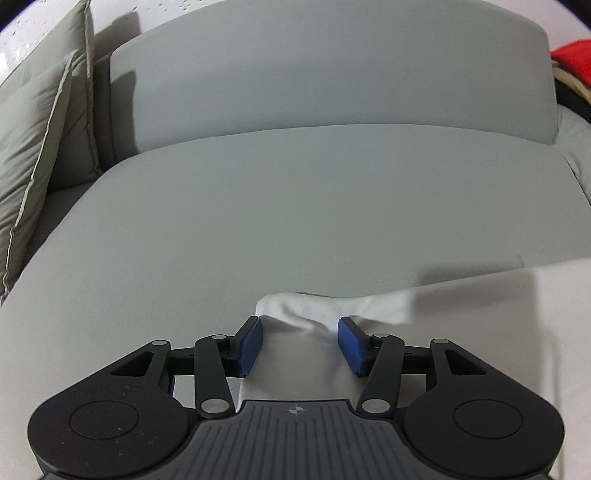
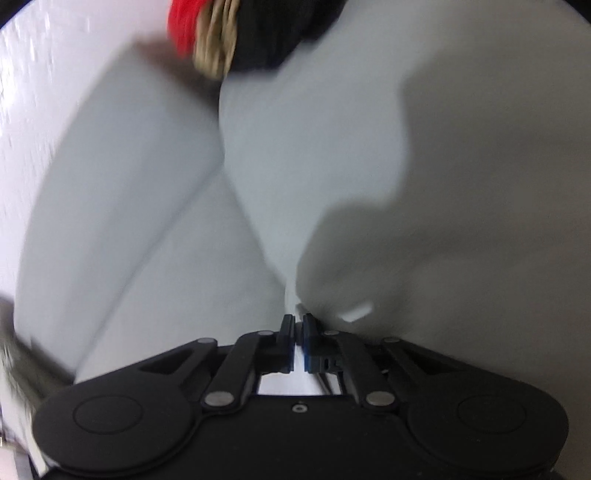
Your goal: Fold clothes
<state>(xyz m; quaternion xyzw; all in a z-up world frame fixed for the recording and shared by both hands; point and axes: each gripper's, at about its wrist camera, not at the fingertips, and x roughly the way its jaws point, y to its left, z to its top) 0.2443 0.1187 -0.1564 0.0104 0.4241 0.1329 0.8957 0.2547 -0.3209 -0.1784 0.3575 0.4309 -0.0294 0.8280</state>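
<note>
White cloth is what we have between us: a pale garment point(image 1: 461, 332) spread on the grey sofa seat point(image 1: 295, 206), filling the lower right of the left wrist view and running out of frame to the right. Its near corner bunches into a soft ridge at the lower centre, just ahead of our left gripper point(image 1: 299, 341). That gripper stands spread, one blue pad point(image 1: 251, 343) on either side of a strip of the cloth. Neither pad presses on it, so we judge this corner to be loose.

In the right wrist view the picture is blurred, but our right gripper point(image 2: 298, 341) has its pads pressed together on a thin white edge of the garment point(image 2: 291, 295) that rises straight up from the fingertips toward the centre of the frame. We take that as a firm pinch.

The relation that matters: the cloth's long edge runs from the left gripper's corner toward the right of its frame, presumably to the end the right gripper holds. The left gripper sits right on its corner and would only have to close to take it.

A pile of red, tan and black clothes point(image 2: 229, 33) lies at the top of the right wrist view, well apart. Grey cushions point(image 1: 40, 122) stand at the upper left of the left view.
</note>
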